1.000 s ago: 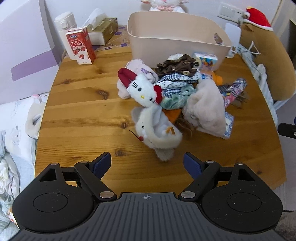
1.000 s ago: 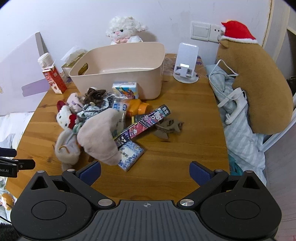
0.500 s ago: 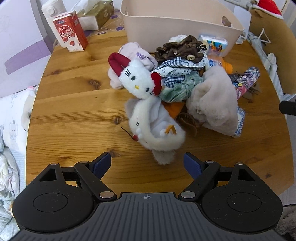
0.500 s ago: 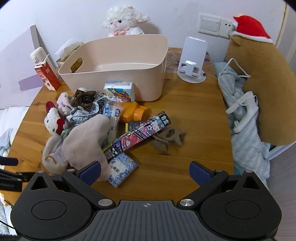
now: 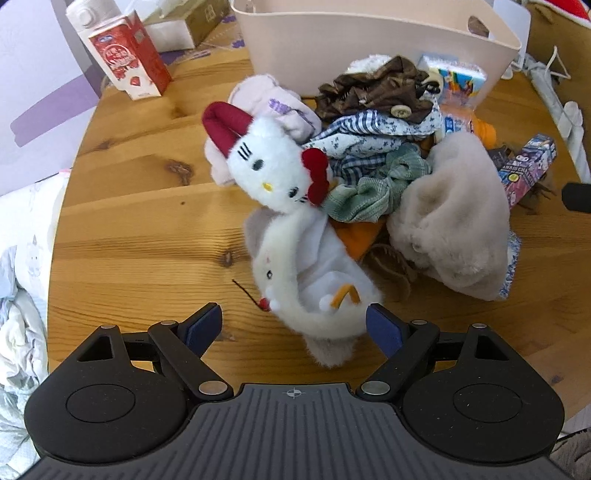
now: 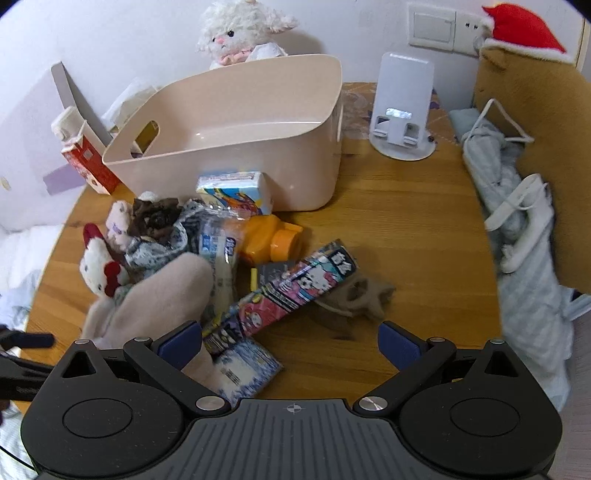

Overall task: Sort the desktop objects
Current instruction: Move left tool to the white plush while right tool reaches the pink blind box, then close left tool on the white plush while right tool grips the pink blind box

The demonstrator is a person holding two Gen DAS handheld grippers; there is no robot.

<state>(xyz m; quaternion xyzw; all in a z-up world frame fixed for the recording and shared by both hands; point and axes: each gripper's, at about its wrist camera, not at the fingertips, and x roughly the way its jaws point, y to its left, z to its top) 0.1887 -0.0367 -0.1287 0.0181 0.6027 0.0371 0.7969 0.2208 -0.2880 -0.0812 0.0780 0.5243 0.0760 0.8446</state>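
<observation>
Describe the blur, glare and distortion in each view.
Left wrist view: sharp; fisheye bends the table edge; the white plush is crisp. Right wrist view: motion blur smears the beige plush; a soft sheen inside the bin; dark corners.

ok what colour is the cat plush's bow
Dark red. The cat plush wears its bow beside one ear; clearest in the left wrist view.

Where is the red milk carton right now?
In the left wrist view, the red milk carton stands upright at the table's far left edge, left of the beige plastic bin, beside a tissue box.
</observation>
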